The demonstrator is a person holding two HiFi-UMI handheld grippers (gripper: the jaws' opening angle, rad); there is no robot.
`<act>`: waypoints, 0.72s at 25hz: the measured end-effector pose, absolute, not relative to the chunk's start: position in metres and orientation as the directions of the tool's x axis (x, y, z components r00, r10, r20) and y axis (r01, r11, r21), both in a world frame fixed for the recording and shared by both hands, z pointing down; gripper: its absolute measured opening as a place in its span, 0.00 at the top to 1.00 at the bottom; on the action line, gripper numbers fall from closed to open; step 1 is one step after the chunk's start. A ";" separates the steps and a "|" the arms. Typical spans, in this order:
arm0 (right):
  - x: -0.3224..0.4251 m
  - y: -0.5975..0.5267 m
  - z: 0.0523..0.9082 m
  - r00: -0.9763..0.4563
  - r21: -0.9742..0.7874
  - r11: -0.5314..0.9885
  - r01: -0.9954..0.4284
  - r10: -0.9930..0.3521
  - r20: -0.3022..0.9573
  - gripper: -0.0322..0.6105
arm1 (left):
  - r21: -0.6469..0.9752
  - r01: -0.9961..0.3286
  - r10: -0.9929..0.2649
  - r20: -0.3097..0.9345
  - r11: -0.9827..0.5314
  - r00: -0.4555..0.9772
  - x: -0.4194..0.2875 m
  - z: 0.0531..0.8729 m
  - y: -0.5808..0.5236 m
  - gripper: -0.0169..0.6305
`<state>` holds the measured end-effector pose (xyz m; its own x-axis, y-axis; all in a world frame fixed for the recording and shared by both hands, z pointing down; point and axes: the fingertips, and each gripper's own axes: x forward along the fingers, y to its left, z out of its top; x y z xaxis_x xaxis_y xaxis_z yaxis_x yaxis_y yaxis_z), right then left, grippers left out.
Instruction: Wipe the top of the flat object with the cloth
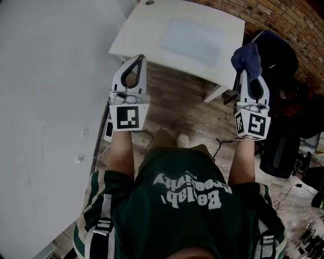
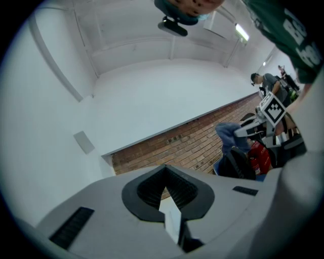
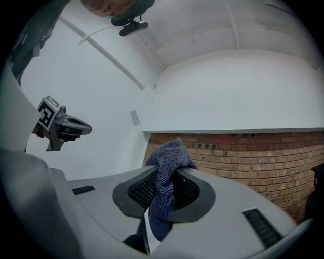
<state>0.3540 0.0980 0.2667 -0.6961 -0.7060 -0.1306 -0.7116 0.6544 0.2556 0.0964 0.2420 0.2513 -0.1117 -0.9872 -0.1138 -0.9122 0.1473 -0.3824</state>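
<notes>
A flat pale-blue mat [image 1: 192, 40] lies on the white table [image 1: 147, 30] ahead of me in the head view. My right gripper [image 1: 244, 75] is held up in the air, right of the table's near corner, shut on a dark blue cloth [image 1: 247, 58]. The bunched cloth [image 3: 164, 167] stands up from between the jaws of that gripper [image 3: 162, 191]. My left gripper [image 1: 140, 59] hovers before the table's near left edge, shut with nothing in it, and its jaws [image 2: 165, 188] meet against a brick wall behind. Neither gripper touches the mat.
A large white panel [image 1: 45, 101] fills the left side. Wooden floor [image 1: 172, 106] runs under the table. Black bags and a chair [image 1: 276, 55] with a red item [image 1: 292, 101] crowd the right by the brick wall [image 1: 283, 15]. Cables trail on the floor [image 1: 298, 187].
</notes>
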 end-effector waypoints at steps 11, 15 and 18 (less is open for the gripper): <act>0.325 0.021 0.271 -0.626 0.268 0.582 -0.768 -0.771 -0.117 0.87 | -0.378 -0.923 -0.994 -0.105 0.076 -0.039 0.041 0.254 0.141 0.98; 0.309 -0.016 0.261 -0.577 0.275 0.534 -0.799 -0.811 -0.100 0.87 | -0.387 -0.922 -0.995 -0.095 0.022 0.016 0.011 0.241 0.089 0.98; 0.291 -0.045 0.262 -0.519 0.272 0.481 -0.833 -0.850 -0.086 0.87 | -0.391 -0.920 -0.994 -0.079 -0.040 0.077 -0.016 0.242 0.046 0.98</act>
<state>0.2911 -0.0445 0.2623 -0.5194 -0.8502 -0.0858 -0.8331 0.4814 0.2725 -0.0157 0.0461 0.2421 0.0765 -0.9939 -0.0789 -0.9197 -0.0398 -0.3906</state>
